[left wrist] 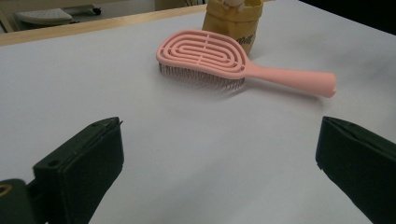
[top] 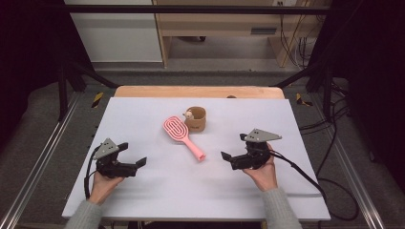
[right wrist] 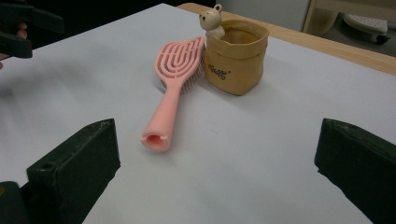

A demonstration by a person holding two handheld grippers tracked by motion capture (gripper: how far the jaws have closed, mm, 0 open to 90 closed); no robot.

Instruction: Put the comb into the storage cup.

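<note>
We note the pink hairbrush [top: 183, 136] lying flat on the white desk [top: 143, 195], near the middle, bristles down. Its head sits at the far end, just beside or touching the tan fabric cup [top: 196, 119] with the small bear figure [right wrist: 211, 19] at its rim; we cannot tell which. The long axis runs diagonally, and the handle end [right wrist: 156, 140] points toward the near right.

Right gripper [top: 231, 158]: the brush lies ahead and to its left, with the open handle end facing it. We judge this hand the nearer one to the handle. Left gripper [top: 135, 164]: the brush lies ahead and to its right, presented side-on, and farther off.

Jaws: both pairs are spread wide, holding nothing and touching nothing. In each gripper view the two black pads flank bare desk.

Judgement: a pickup would start from the right hand, closing across the handle.
</note>
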